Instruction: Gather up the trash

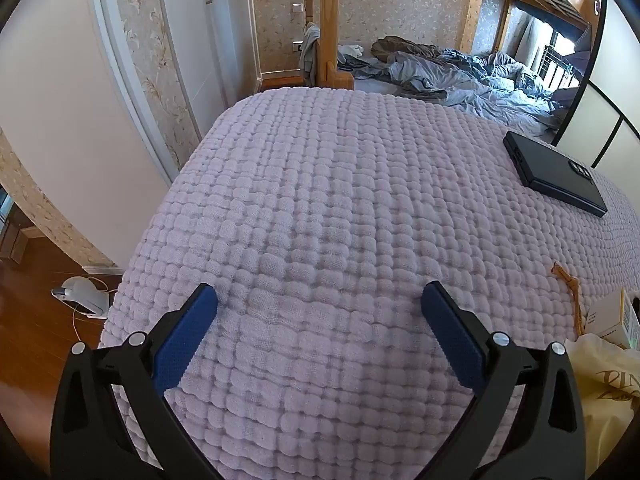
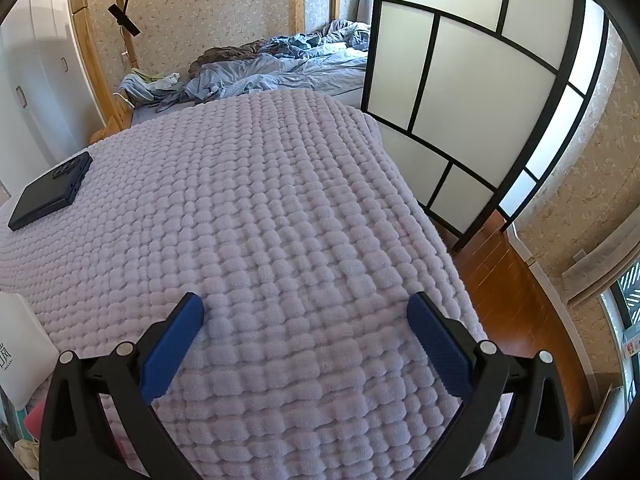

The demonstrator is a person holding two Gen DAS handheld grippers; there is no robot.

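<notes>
Hovering above a lilac quilted blanket [image 1: 320, 200], the left gripper [image 1: 320, 300] has its blue-padded fingers [image 1: 188, 336] spread wide with nothing between them. The right gripper [image 2: 306, 308] is equally wide and unloaded over the same blanket [image 2: 260, 200]. A dark phone [image 1: 554, 172] lies flat at right of the left view and at left of the right view [image 2: 50, 190]. At lower right of the left view sit a cream bag [image 1: 604, 384], a small box [image 1: 608, 316] and a tan cord [image 1: 568, 284].
</notes>
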